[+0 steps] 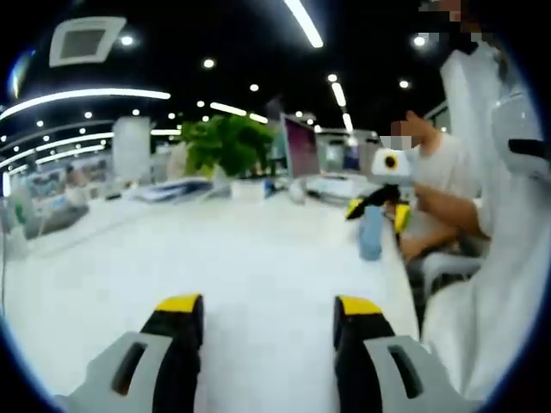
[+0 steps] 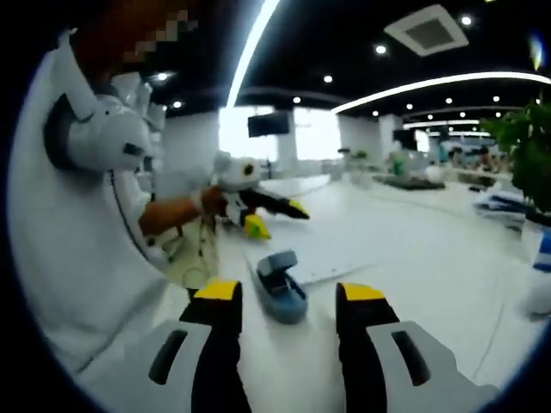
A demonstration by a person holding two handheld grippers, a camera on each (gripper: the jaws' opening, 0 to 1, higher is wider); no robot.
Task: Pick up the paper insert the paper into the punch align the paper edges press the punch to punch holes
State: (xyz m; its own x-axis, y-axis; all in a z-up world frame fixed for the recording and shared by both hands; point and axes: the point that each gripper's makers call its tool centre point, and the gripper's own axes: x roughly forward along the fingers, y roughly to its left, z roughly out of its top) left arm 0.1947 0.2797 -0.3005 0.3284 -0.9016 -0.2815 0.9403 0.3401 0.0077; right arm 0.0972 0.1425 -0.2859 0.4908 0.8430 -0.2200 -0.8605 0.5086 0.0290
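Observation:
A blue-grey hole punch [image 2: 281, 288] sits on the white table [image 2: 430, 284], just ahead of my right gripper [image 2: 291, 292], whose yellow-tipped jaws stand open on either side of it. Right behind the punch lies a white paper sheet [image 2: 331, 249]; I cannot tell whether its edge is in the slot. My left gripper [image 1: 269, 305] is open over bare table [image 1: 241, 249]. From the left gripper view the punch [image 1: 370, 234] stands between the right gripper's fingertips [image 1: 355, 207]. In the right gripper view a hand holds the left gripper [image 2: 275, 217] open beyond the paper.
A person in white [image 2: 77, 224] stands at the table's edge. Another person [image 1: 443, 172] sits at the far side. A green plant [image 1: 225, 142] and a monitor [image 1: 300, 146] stand at the back. A white-and-blue object [image 2: 541, 275] sits at the right.

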